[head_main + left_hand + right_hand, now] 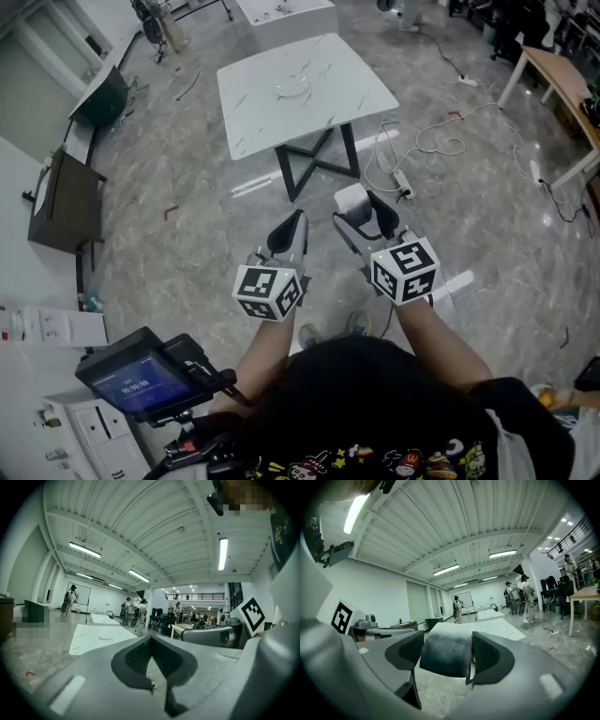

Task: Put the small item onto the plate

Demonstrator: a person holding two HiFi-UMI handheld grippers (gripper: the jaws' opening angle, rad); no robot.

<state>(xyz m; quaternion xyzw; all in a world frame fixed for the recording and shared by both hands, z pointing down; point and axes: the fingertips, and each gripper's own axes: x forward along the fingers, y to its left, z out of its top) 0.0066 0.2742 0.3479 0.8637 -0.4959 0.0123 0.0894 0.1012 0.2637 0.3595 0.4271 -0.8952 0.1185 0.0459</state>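
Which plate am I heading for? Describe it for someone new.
Straight ahead on the grey floor stands a white marble-look table on black crossed legs. Near its middle lies a round white plate, the only thing visible on that top.

Left gripper [296, 223]: held out in front of the body, jaws pressed together with nothing between them.
Right gripper [364, 211]: held just beside the left one, jaws clamped on a small item [443, 660].
Left forearm [265, 349]: bare, extended forward.
Right forearm [439, 333]: bare, extended forward.

White plate [293, 87] on marble table [361, 86]
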